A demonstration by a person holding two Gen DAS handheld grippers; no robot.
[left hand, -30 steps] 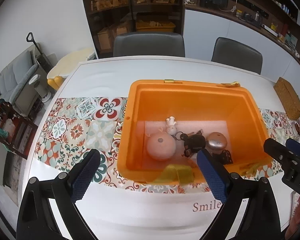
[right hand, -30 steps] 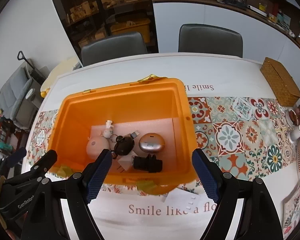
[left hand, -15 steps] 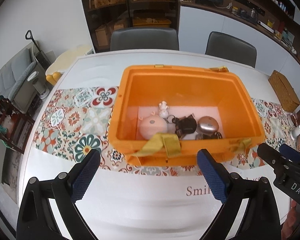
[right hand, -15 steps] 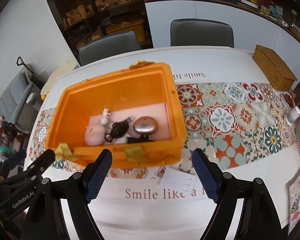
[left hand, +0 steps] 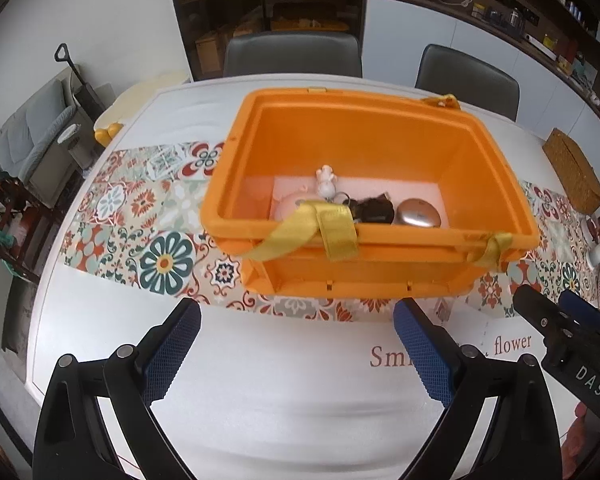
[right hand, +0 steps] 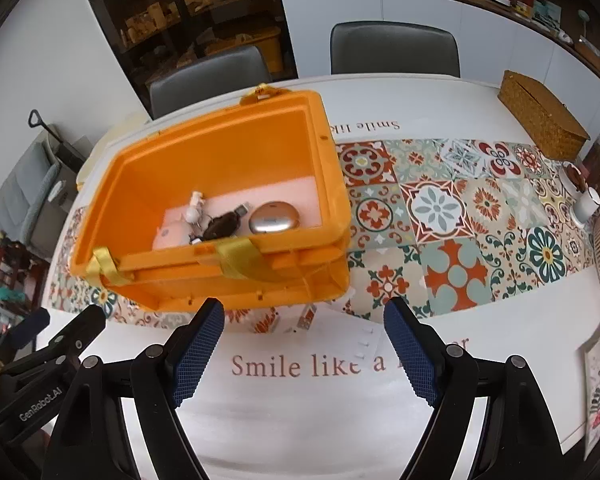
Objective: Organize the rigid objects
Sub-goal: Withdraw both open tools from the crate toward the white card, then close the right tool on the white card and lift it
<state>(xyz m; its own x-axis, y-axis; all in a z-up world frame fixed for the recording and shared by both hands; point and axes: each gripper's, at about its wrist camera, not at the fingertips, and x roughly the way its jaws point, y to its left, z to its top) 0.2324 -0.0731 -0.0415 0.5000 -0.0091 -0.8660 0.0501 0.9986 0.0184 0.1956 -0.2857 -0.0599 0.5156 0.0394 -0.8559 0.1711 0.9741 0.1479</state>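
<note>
From the left wrist, your left gripper (left hand: 296, 346) hung released, nothing held, short of the orange bin (left hand: 384, 276) holding the small objects (left hand: 374, 210). From the right wrist, your right gripper (right hand: 304, 346) likewise stood empty and released; I judged you between steps, the next move needing a reach over the near wall.

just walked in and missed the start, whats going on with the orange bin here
A person holds a two-finger tool in each hand above the white table, near the orange bin. The left tool and right tool are both open and empty. Inside the bin lie a pink round item, a small white figurine, a black item and a silver oval case. Nothing is gripped yet.
</note>
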